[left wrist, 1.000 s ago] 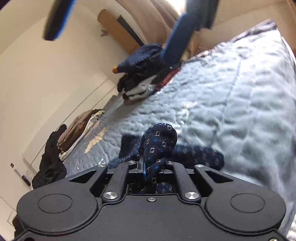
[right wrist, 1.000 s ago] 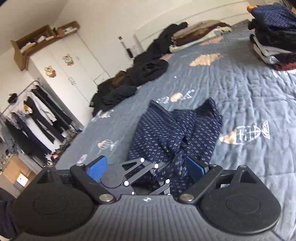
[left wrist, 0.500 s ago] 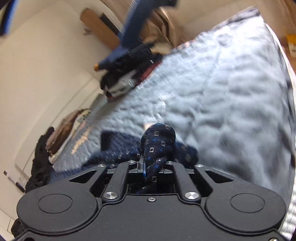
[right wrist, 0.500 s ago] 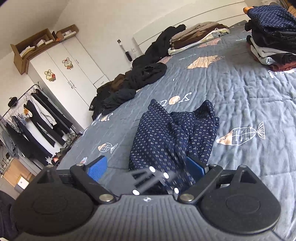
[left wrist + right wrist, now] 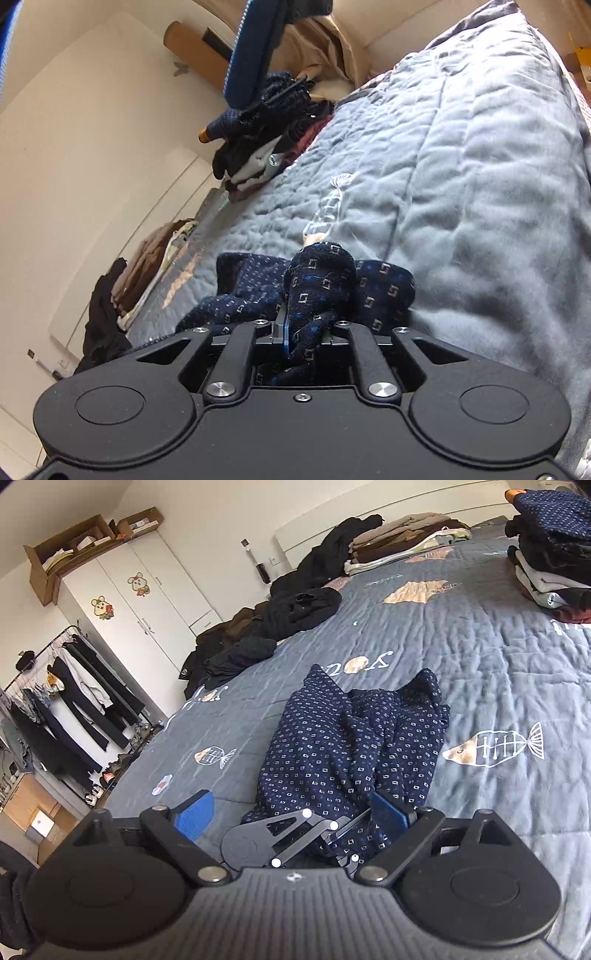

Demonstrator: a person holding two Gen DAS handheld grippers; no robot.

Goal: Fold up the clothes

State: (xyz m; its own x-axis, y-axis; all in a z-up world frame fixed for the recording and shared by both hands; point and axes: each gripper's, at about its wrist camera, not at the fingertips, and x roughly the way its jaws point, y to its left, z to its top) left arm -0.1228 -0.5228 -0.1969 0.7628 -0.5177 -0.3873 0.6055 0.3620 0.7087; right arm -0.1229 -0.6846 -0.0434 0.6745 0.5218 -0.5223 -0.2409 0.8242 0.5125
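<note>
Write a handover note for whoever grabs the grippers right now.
Left gripper: shut on a bunched near edge of the navy patterned knit garment.
Right gripper: open, above the left one, holding nothing.
Garment lies crumpled mid-bed on the grey quilted bedspread.
Done: stack of folded clothes at the far right.
Left: spread and fold this garment, then the dark unfolded pile along the bed's far edge.

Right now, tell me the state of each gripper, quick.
Left gripper: shut on the navy patterned garment.
Right gripper: open, holding nothing, above the garment's near edge.
</note>
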